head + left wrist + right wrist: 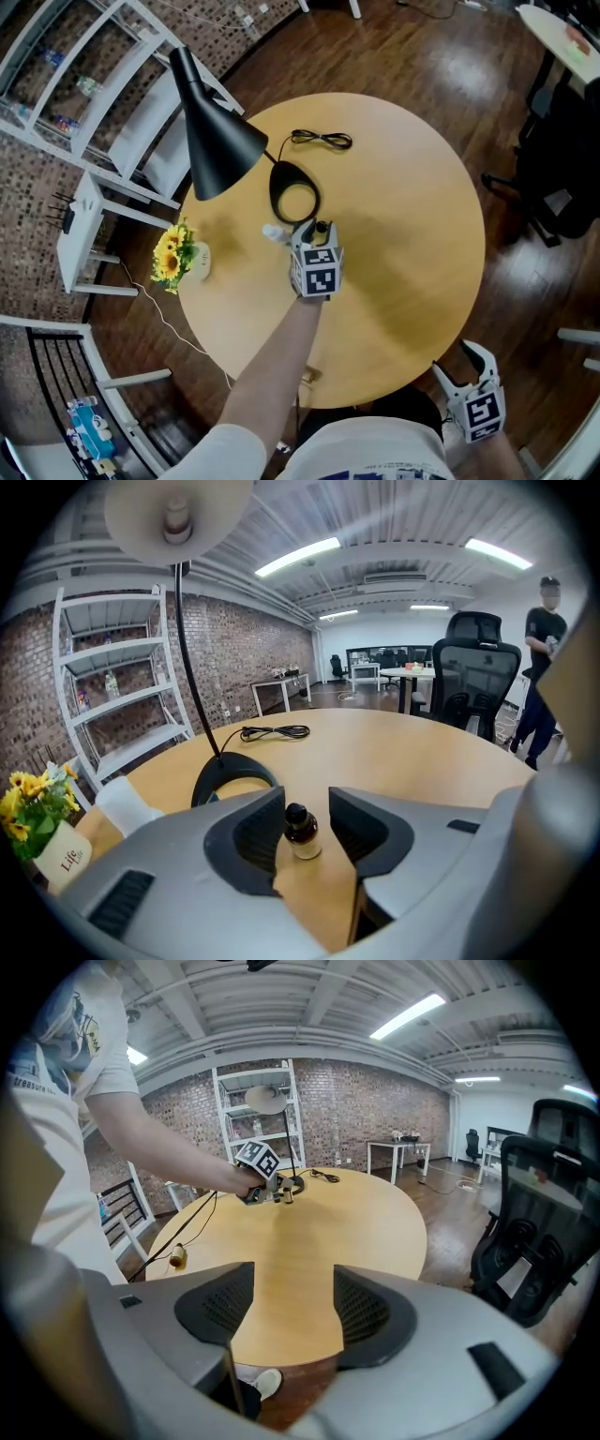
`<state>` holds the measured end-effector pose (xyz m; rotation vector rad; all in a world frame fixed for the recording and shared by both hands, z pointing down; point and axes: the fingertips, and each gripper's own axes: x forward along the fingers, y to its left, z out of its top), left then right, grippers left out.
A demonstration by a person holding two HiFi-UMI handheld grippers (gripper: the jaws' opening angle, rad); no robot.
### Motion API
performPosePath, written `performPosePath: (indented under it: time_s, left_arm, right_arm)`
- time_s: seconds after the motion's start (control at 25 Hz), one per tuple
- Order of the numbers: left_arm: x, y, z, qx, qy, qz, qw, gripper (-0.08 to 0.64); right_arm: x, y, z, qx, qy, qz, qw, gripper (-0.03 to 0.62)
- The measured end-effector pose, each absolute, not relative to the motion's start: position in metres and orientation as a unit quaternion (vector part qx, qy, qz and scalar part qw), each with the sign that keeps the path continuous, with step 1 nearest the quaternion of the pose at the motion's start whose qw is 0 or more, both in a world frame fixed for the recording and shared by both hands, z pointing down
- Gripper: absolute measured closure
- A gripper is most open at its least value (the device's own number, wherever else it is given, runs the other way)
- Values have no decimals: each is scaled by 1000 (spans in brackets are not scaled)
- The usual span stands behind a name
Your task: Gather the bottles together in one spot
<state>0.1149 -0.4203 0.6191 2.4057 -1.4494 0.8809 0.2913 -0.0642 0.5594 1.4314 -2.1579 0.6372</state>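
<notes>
A small dark bottle (pixel 301 832) with a black cap stands upright on the round wooden table (pixel 403 234), just in front of the lamp base. My left gripper (pixel 306 803) straddles it, jaws open, with a gap showing on each side of the bottle. From the head view the same bottle (pixel 322 228) sits between the fingers of the left gripper (pixel 317 236). A white bottle (pixel 273 234) stands just to its left, seen also as the white bottle (pixel 127 803) in the left gripper view. My right gripper (pixel 459 364) hangs open and empty beyond the table's near right edge.
A black desk lamp (pixel 216 131) with a ring-shaped base (pixel 294 192) stands at the back, with a coiled black cable (pixel 322 140) behind it. Sunflowers in a white vase (pixel 178 255) sit at the left edge. A small brownish item (pixel 176 1257) lies at the near rim. Office chairs stand right.
</notes>
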Motion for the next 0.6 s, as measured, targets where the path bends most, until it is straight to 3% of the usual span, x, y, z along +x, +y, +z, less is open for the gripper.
performPosePath:
  time_s: [0.28,0.6]
  left_arm:
    - [119,-369,558,841,-478,243,69,408]
    - [52,-255,467,866,-457,164,120,408]
  right_arm:
    - [278,-63,552,516,-799,211,226,302]
    - [223,-63,521,490,-828,172,214,302]
